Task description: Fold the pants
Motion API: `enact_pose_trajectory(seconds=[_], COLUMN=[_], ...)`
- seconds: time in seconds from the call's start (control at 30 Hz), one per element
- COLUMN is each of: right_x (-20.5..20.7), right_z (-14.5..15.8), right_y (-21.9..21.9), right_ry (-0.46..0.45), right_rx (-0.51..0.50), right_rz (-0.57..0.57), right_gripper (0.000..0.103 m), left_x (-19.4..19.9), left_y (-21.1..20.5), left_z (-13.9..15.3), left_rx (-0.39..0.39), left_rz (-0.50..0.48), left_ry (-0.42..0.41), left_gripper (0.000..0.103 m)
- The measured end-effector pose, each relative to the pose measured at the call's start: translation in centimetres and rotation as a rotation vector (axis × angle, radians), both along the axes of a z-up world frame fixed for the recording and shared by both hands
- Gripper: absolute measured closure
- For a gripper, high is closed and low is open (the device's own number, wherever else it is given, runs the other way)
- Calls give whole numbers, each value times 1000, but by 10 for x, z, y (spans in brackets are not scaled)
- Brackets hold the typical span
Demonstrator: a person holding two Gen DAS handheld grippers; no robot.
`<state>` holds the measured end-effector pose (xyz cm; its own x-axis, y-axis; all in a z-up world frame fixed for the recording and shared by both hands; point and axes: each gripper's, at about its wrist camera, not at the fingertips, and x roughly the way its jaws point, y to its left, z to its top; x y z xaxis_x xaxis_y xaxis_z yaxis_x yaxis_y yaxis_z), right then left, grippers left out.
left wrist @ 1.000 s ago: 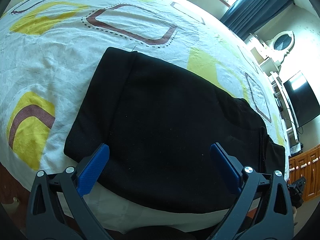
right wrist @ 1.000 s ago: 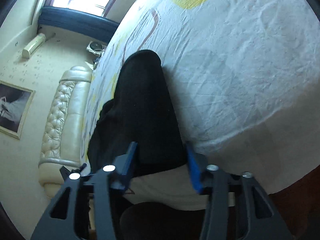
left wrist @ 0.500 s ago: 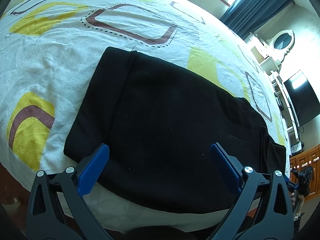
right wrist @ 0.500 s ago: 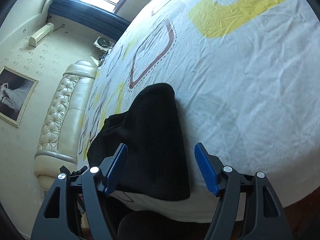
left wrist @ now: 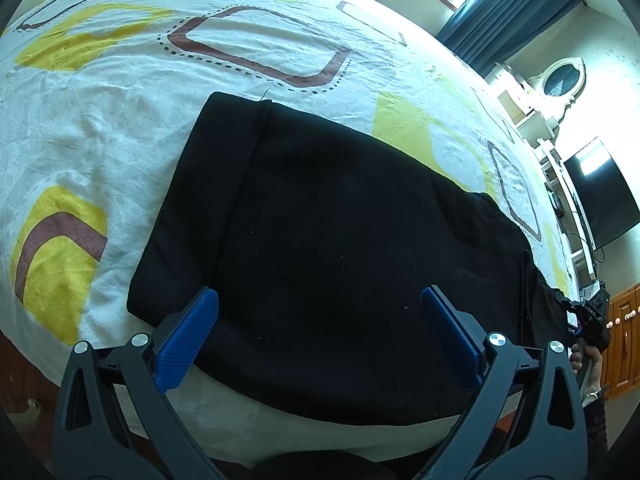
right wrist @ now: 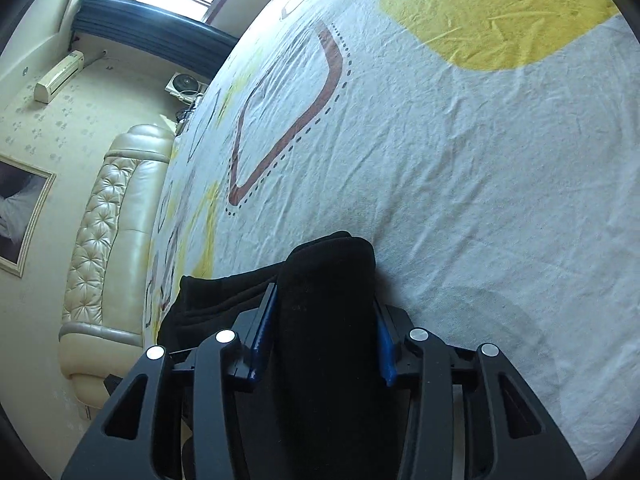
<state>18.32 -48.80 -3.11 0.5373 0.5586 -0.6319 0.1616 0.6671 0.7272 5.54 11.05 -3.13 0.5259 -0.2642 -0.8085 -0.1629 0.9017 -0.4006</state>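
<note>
Black pants lie folded flat near the front edge of the bed. My left gripper is open, its blue fingers spread just above the pants' near edge, holding nothing. In the right wrist view my right gripper is shut on the end of the black pants, with a thick fold of cloth between its blue pads and lifted off the sheet. The right gripper also shows at the far right of the left wrist view, at the pants' right end.
The bed sheet is white with yellow and brown shapes. A padded cream headboard stands to the left in the right wrist view. A TV and wooden cabinet stand beyond the bed's right side.
My right gripper opened, moved in over the pants' end and closed on it, lifting the fold. The left gripper has stayed open and still.
</note>
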Motion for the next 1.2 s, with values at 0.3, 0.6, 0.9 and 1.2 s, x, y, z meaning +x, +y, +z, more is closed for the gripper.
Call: enact_pose_trajectory(seconds=[0.3, 0.6, 0.9, 1.2], right_x=[-56, -116, -128, -124], right_z=[32, 77, 81, 65], right_y=[13, 55, 129, 161], right_ry=[-68, -197, -211, -161], right_rx=[-69, -185, -290, -304], right_rz=[-165, -279, -95, 26], right_gripper=[38, 33, 28, 28], left_x=[0, 2, -6, -5], left_y=[-15, -11, 66, 131], left_z=[-3, 10, 33, -27], left_rx=[113, 102, -165, -521], left_rz=[-113, -148, -31, 29], left_ry=[8, 5, -138, 2], left_gripper=[2, 2, 2, 3])
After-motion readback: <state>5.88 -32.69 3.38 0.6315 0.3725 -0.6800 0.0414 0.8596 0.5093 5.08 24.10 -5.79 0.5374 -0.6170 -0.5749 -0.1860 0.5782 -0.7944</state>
